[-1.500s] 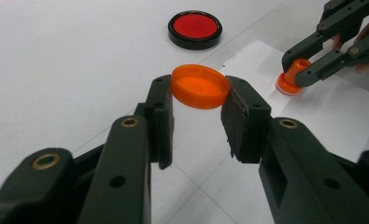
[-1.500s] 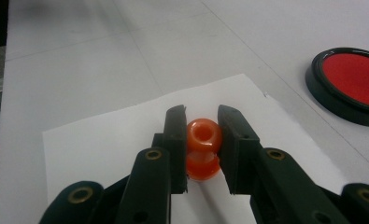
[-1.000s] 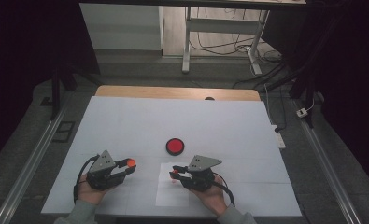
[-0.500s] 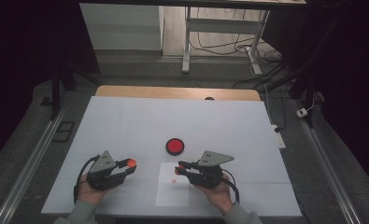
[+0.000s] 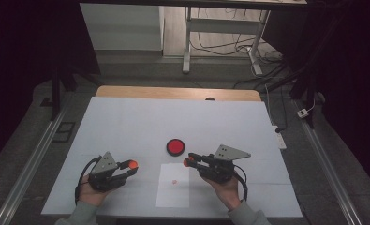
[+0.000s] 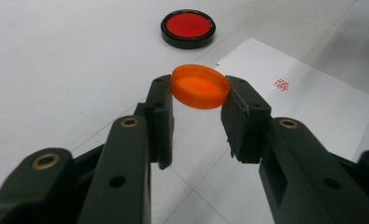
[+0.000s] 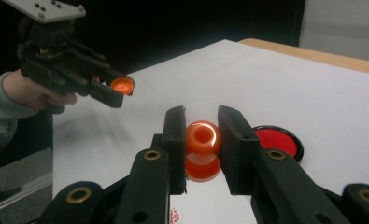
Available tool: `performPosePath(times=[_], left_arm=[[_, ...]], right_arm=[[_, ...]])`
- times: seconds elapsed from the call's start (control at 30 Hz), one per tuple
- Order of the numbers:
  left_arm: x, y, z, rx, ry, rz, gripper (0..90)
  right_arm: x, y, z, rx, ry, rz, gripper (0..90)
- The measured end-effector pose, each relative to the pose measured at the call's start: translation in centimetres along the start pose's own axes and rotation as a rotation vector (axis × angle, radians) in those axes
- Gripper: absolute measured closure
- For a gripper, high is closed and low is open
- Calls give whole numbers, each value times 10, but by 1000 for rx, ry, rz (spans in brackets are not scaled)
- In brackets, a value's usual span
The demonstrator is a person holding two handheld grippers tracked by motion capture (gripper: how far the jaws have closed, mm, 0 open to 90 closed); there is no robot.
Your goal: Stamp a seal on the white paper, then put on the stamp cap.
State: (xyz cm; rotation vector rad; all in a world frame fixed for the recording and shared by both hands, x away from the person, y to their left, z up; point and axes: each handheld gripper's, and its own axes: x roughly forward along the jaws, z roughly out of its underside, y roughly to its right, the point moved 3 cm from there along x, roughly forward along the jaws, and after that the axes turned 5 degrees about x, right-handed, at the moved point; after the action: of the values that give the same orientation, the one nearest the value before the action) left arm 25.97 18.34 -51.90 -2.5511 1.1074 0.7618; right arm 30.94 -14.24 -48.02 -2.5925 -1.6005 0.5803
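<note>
Stamp: one glossy orange plastic stamp (image 7: 203, 149), rounded knob, pinched in right gripper (image 5: 190, 161) fingers, right of centre.
Cap: one flat orange round lid (image 6: 201, 86), clamped by left gripper (image 5: 132, 165) fingers, near left.
Pad: one round black-rimmed red ink pad (image 5: 175, 146), centre.
Paper: one white sheet (image 5: 173, 194), one small red print (image 5: 174, 182).
Table (image 5: 126, 122): smooth white.

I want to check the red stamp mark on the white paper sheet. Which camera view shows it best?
The left gripper view: the round red stamp mark shows close and unblocked on the white paper sheet. The high view shows it as a tiny red dot. In the right gripper view only a sliver shows at the bottom edge, below the jaws.
</note>
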Motion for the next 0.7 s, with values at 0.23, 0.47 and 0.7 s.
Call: performPosePath(times=[0.23,0.47,0.7], left_arm=[[1,0,0,0,0,4,644],[1,2,0,4,-1,3,644],[4,3,-2,9,-6,8,644]], right_arm=[[-3,2,-2,6,17,2,723],[-2,1,-1,8,12,-1,722],[-2,1,-2,7,17,-3,723]])
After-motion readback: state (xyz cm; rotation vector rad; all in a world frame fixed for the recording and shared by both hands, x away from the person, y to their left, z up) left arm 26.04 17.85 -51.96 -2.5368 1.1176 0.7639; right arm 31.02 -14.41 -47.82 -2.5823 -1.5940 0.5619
